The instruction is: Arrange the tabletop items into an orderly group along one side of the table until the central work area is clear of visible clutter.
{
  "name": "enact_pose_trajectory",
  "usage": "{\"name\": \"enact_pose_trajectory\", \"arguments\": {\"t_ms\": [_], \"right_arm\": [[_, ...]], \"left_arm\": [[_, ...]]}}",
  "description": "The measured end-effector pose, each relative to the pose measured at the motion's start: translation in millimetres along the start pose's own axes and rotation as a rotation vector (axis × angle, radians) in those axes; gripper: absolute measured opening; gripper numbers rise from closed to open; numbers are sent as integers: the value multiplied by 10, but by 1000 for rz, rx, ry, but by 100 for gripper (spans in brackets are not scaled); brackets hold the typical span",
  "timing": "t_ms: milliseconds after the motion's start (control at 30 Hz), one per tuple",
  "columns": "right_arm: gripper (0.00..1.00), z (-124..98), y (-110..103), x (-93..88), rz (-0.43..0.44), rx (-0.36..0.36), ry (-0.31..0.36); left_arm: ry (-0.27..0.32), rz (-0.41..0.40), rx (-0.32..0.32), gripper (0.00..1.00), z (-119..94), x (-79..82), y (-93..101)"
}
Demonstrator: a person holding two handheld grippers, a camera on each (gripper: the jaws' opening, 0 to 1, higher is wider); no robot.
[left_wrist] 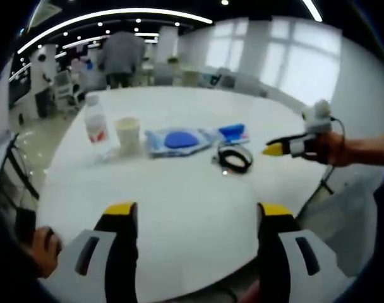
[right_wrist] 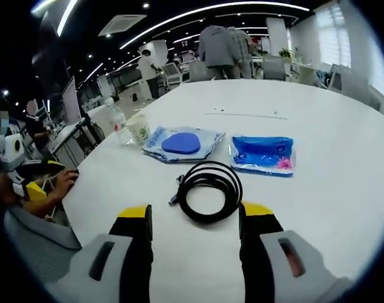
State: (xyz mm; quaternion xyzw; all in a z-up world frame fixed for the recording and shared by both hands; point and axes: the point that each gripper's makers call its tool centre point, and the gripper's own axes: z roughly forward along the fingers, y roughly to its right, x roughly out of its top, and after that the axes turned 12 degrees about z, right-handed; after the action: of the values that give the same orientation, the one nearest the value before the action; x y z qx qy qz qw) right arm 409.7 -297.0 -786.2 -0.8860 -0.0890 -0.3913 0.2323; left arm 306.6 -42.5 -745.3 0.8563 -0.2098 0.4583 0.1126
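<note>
Coiled black cable (right_wrist: 210, 190) lies just ahead of the right gripper (right_wrist: 196, 221), whose jaws are spread, holding nothing. Beyond sit two blue packets (right_wrist: 263, 154), a cup (right_wrist: 138, 127) and a bottle (right_wrist: 116, 120). Left gripper (left_wrist: 198, 212) likewise gapes empty over the white table (left_wrist: 179, 196).

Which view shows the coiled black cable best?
The right gripper view: the cable lies large and close, just beyond the open right gripper, with its loops and plug end clear. In the left gripper view it is small and distant.

table (right_wrist: 343, 189): white
cable (right_wrist: 208, 189): black
packet (right_wrist: 263, 153): bright blue, pink spot
pouch (right_wrist: 181, 143): clear, blue inside
bottle (left_wrist: 95, 121): clear, red label
cup (left_wrist: 128, 133): cream
jaws: yellow-tipped, black
</note>
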Motion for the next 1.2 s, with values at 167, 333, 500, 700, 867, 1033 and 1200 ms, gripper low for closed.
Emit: {"name": "enact_pose_trajectory", "arguments": {"t_ms": [167, 333, 500, 700, 867, 1033, 1200], "right_arm": [[56, -100, -23, -8, -3, 1, 16], [58, -181, -37, -9, 6, -3, 33], [59, -279, -52, 23, 3, -6, 51], [61, -426, -71, 45, -1, -8, 74], [64, -515, -81, -3, -4, -9, 71], [68, -613, -137, -24, -15, -5, 74], [71, -674, -155, -42, -18, -6, 81]], "left_arm": [[4, -2, -1, 73, 3, 10, 3], [9, 0, 3, 74, -5, 23, 3], [11, 5, 2, 75, -11, 25, 11], [9, 10, 5, 76, -12, 23, 8], [13, 1, 15, 76, -21, 25, -23], [13, -2, 17, 76, -22, 30, -29], [10, 0, 13, 77, -19, 30, -14]]}}
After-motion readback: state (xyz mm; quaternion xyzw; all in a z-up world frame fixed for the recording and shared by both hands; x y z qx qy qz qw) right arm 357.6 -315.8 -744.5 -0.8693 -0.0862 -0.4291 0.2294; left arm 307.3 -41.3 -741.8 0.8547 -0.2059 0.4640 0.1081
